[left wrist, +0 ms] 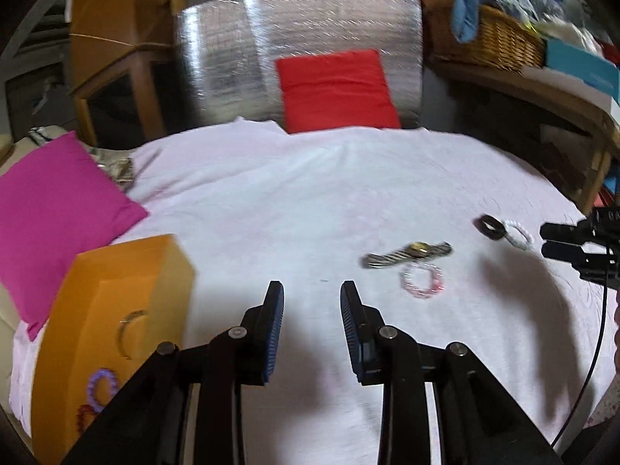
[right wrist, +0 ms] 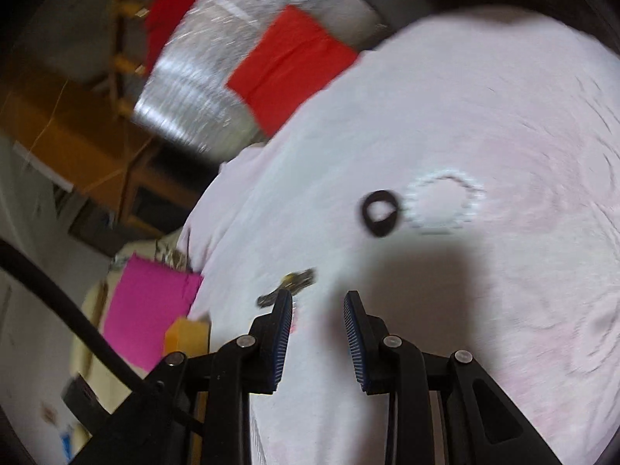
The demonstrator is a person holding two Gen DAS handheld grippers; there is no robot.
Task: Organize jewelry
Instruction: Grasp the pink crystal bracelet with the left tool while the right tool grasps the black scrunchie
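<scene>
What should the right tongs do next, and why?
Probably ease forward and down onto the black ring. The right tongs are open and empty, and that ring lies just ahead on the sheet, outside the box.

No legible txt anywhere. Only hint: a few pale digit-like marks on the black gripper body [left wrist: 596,228] at far right edge of left wrist view, too blurred & cropped to read. Teal box [left wrist: 581,68], upper right, shows no readable label. Right wrist view: nothing.
</scene>
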